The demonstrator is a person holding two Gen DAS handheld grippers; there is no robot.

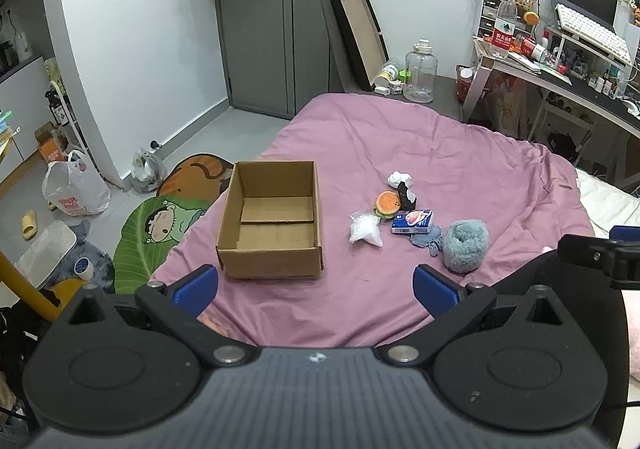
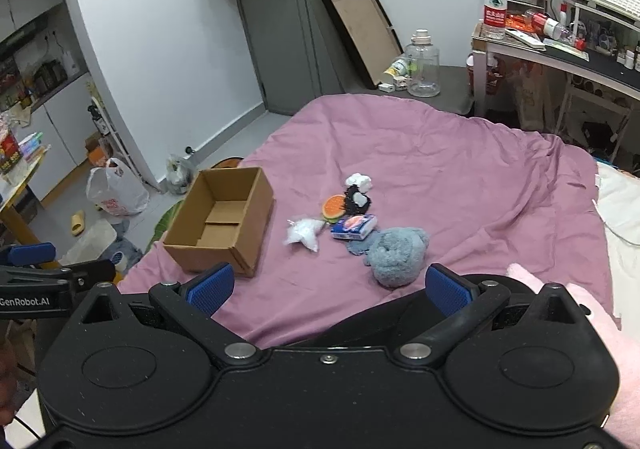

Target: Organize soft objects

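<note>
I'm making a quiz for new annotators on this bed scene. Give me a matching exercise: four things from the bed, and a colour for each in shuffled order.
Things:
1. cardboard box
2. fluffy ball
3. burger toy
4. tissue pack

Colours:
A. orange top
B. brown
C. blue and white wrapper
D. grey-blue

Pairs: 1-B, 2-D, 3-A, 4-C

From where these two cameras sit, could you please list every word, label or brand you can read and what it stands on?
"GenRobot.AI": white print on the left gripper, seen at the left edge of the right wrist view.
White plastic bag on the floor: red print, too blurred to read.
Water bottle on the desk: red label, characters too small.
Blue tissue pack: print too small.
</note>
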